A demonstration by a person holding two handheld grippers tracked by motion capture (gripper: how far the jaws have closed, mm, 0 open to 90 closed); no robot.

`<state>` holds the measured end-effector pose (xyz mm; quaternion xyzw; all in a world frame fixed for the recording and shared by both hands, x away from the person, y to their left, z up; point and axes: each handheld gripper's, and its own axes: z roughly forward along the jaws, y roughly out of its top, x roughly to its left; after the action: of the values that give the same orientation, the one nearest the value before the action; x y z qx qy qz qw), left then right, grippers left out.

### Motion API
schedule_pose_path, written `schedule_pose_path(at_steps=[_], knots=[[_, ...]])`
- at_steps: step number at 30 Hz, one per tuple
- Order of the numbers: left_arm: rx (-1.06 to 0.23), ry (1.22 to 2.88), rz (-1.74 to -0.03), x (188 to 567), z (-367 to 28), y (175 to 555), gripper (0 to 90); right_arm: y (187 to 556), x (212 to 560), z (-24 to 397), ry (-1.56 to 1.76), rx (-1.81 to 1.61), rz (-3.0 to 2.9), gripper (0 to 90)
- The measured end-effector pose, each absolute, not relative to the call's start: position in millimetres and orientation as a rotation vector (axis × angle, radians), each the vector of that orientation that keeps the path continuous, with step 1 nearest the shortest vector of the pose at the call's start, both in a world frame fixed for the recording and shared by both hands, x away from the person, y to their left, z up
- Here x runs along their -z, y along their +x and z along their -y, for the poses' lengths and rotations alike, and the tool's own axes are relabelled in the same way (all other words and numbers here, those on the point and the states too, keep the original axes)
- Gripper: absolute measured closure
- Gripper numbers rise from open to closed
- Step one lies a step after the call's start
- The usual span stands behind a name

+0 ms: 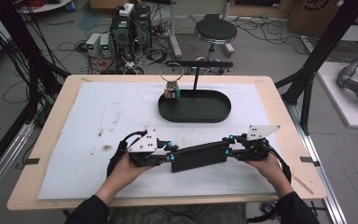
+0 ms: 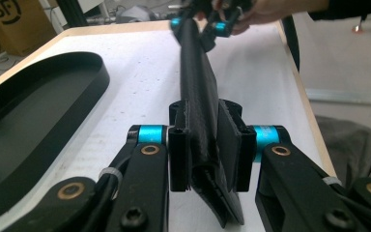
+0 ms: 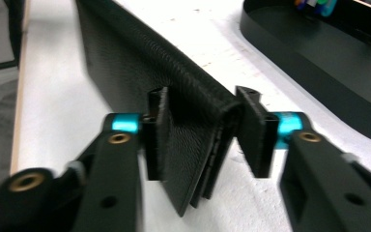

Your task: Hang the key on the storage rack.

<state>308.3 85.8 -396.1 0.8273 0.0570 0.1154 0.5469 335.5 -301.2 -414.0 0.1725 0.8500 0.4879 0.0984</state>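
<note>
Left claw (image 2: 207,154) is clamped on one end of the black leather case (image 1: 198,156) held just above the tabletop (image 1: 51,140), but the right claw (image 3: 206,140) has a pad off its end, so it might slip and sag.

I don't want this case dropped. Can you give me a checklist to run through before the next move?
1. Left tongs clamped on the black case: ok.
2. Right tongs clamped on its other end: cannot tell; one pad touches, and the other is blurred with a gap showing.
3. Case clear of the black tray: ok.
4. Free room in the tray: ok; the small items sit at its far end.
5. Case lifted off the white mat: cannot tell.
</note>
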Motion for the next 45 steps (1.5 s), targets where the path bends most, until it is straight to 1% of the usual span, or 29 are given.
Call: schedule_pose_path(at_steps=[2,5,8,12,14,18,19,20,21,22,23,25,27,31,34,40,42,45], knots=[[-0.247,1.958,-0.200,398,-87,312,61.3,333,413,301,0.476,-1.444,-2.520,66.4],[-0.225,1.972,-0.274,403,-89,317,45.7,331,413,299,0.434,-1.434,-2.522,69.8],[-0.207,1.971,-0.294,406,-91,318,40.9,330,412,300,0.413,-1.438,-2.528,72.0],[-0.151,1.988,-0.333,414,-90,320,37.0,329,412,300,0.415,-1.433,-2.527,72.5],[-0.129,2.002,-0.348,419,-88,320,36.9,329,412,300,0.420,-1.431,-2.527,72.6],[-0.097,2.029,-0.399,427,-84,321,37.6,329,412,299,0.431,-1.429,-2.526,72.5],[-0.082,2.029,-0.405,429,-83,321,39.9,329,412,299,0.433,-1.431,-2.529,72.5],[-0.082,2.029,-0.405,429,-83,321,44.6,329,412,299,0.433,-1.431,-2.529,72.5],[-0.079,2.042,-0.403,431,-81,321,44.6,329,412,300,0.434,-1.432,-2.531,72.5],[-0.080,2.059,-0.397,432,-80,320,47.5,328,412,300,0.440,-1.433,-2.533,72.5],[-0.063,2.054,-0.373,433,-78,320,56.4,328,412,300,0.445,-1.435,-2.534,72.4],[-0.069,2.050,-0.366,433,-77,319,66.4,329,412,300,0.446,-1.439,-2.535,72.4],[-0.067,2.041,-0.342,432,-77,318,71.7,329,412,300,0.444,-1.442,-2.537,72.0],[-0.079,2.035,-0.321,432,-79,319,73.4,328,413,300,0.431,-1.437,-2.540,70.5],[-0.084,2.018,-0.299,429,-80,319,73.8,327,412,301,0.433,-1.451,-2.529,66.8],[-0.108,2.018,-0.287,419,-80,319,74.2,327,407,307,0.494,-1.513,-2.441,55.6],[-0.109,2.013,-0.293,418,-80,319,74.3,328,404,313,0.538,-1.552,-2.400,50.5],[-0.139,1.994,-0.298,415,-82,320,74.4,328,401,321,0.596,-1.592,-2.328,49.1]])
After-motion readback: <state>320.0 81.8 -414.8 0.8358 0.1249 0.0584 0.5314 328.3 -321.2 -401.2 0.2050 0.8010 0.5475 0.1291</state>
